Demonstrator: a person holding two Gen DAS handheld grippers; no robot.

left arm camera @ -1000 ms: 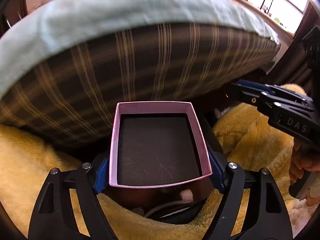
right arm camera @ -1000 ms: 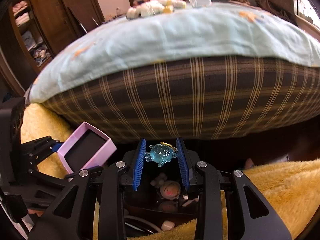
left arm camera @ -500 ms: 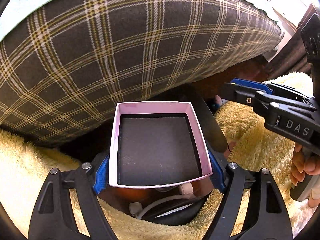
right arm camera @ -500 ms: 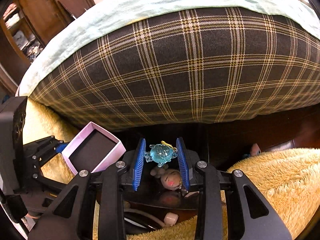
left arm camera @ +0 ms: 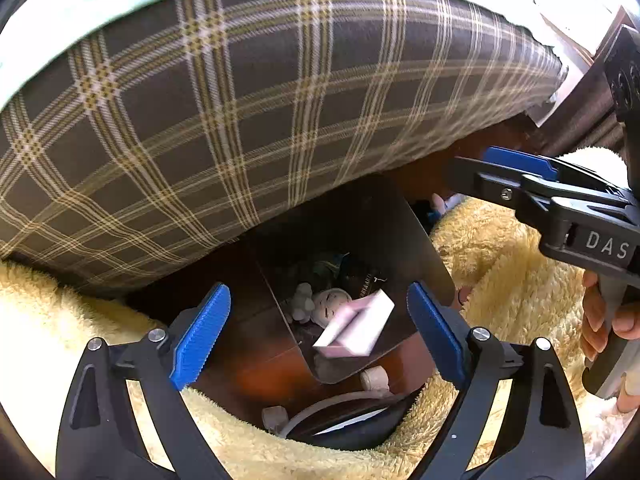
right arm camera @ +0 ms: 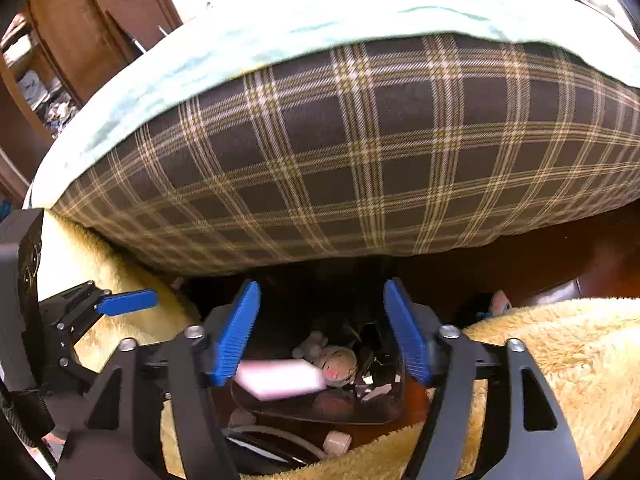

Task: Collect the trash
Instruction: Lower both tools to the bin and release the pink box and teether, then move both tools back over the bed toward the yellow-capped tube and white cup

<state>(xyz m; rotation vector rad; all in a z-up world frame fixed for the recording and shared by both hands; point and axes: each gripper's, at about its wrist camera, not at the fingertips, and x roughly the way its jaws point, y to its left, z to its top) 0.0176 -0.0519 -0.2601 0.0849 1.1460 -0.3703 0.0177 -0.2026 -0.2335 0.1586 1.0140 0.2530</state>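
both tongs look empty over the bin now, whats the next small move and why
Probably lift both tongs clear of the bin. The left tongs and right tongs have just been opening and hold nothing, and the pink box is already tumbling in beside the small doll.

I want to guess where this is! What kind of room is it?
Probably a bedroom. There's a big bed with a checked mattress under a pale blue sheet, a fluffy yellow blanket beside it, and a wooden cupboard with clothes behind.
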